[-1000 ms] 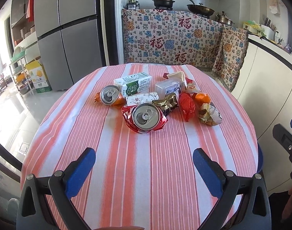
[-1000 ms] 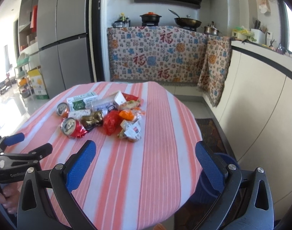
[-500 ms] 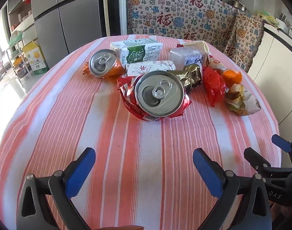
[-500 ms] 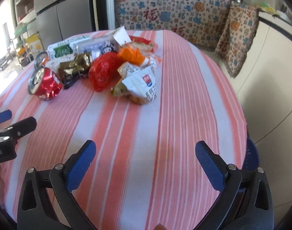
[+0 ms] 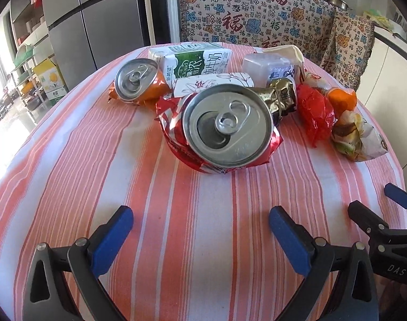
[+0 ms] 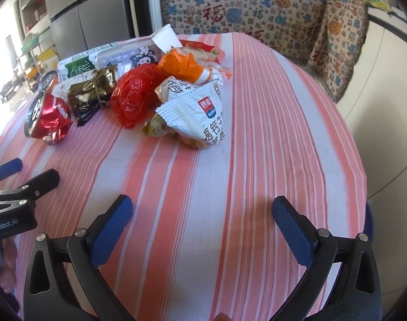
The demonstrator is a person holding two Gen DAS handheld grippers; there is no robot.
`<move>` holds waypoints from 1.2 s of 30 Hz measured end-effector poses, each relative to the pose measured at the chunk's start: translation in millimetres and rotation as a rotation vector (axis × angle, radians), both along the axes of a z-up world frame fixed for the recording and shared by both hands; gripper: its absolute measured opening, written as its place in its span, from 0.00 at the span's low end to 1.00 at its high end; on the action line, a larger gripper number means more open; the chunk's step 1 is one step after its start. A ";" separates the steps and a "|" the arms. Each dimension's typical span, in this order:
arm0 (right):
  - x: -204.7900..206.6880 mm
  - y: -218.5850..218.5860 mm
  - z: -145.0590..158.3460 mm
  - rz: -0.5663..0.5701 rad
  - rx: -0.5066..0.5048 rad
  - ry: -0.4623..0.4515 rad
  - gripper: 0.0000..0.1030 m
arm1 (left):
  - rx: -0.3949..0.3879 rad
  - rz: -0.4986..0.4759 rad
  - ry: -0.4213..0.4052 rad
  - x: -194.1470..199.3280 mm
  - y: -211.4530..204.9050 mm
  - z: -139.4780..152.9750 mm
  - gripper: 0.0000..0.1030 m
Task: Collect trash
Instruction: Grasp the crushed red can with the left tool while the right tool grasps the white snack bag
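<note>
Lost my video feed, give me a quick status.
Left gripper open, empty, facing crushed red can. Right gripper open, empty, facing white snack wrapper. Trash pile untouched on striped tablecloth. Nothing in the way.

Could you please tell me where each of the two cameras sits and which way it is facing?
Left wrist: on the left claw, facing the red can on the table; the right claw shows at its right edge.
Right wrist: on the right claw, facing the white wrapper; the left claw shows at its left edge.
Both views show the same trash pile; both claws are open.
</note>
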State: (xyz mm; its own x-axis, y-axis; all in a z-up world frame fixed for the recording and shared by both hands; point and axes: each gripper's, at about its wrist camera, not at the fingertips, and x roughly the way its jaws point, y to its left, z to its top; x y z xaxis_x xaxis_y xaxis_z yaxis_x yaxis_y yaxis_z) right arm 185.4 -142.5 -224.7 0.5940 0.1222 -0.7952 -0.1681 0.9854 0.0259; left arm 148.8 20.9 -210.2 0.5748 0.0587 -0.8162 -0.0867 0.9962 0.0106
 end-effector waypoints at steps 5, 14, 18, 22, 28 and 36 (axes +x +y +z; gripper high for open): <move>-3.1 0.3 0.2 0.002 0.003 -0.001 1.00 | -0.135 -0.032 -0.078 -4.7 8.4 20.3 0.99; -2.5 -9.8 20.9 -0.013 0.033 -0.093 1.00 | -0.134 -0.123 -0.126 23.5 10.1 39.9 0.99; 21.5 -12.7 31.6 0.026 0.075 -0.071 1.00 | -0.115 -0.080 -0.104 35.5 6.6 31.0 0.99; 47.1 1.7 36.1 0.079 0.091 -0.059 0.99 | -0.147 -0.033 -0.085 42.3 11.3 25.3 0.99; 62.1 5.3 34.2 0.086 0.090 -0.024 0.46 | -0.137 -0.022 -0.058 20.6 48.6 24.7 0.99; 32.7 -4.5 38.1 0.113 0.059 -0.002 0.45 | -0.197 -0.055 -0.076 -12.0 90.8 31.6 0.99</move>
State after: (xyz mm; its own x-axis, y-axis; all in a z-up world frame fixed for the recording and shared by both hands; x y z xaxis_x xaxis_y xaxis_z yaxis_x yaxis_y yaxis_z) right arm 218.1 -147.0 -186.6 0.5755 0.2353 -0.7833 -0.2780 0.9570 0.0832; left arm 136.8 111.6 -178.6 0.6331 -0.1308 -0.7629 -0.0256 0.9815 -0.1896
